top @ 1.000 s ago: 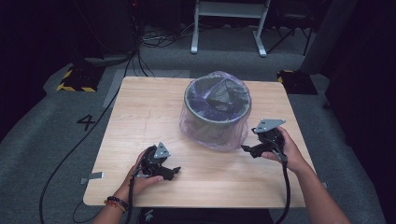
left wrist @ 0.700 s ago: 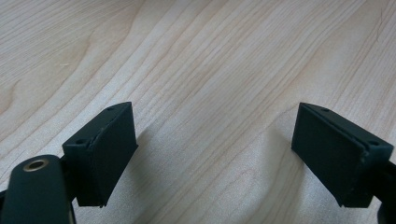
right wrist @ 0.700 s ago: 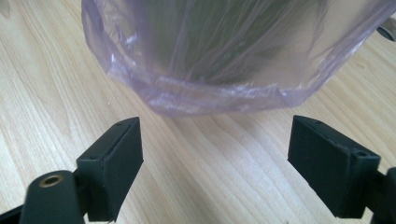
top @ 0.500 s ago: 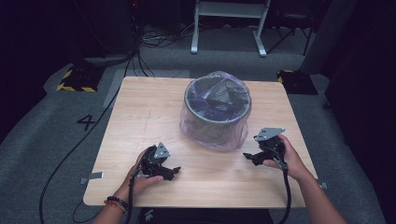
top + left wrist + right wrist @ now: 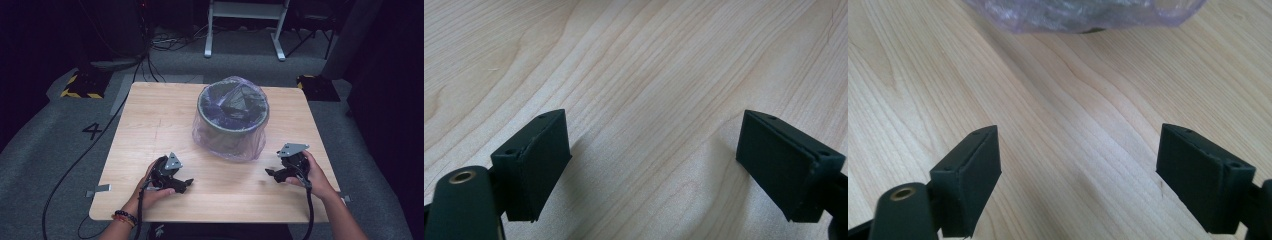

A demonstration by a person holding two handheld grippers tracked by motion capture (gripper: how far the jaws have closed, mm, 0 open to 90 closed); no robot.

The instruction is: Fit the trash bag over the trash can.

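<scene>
Jaws wide apart on both grippers, nothing between, bin (image 5: 232, 120) w/ bag (image 5: 250, 145) nearby.

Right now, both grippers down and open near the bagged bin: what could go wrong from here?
1. The thin purple plastic bag hangs loose over the round dark bin; a pinch may catch film alone and tear it.
2. The bin sits unheld on the light wooden table; a one-sided pull could tip or drag it.
3. The right gripper rides low and could scrape the wood.
</scene>
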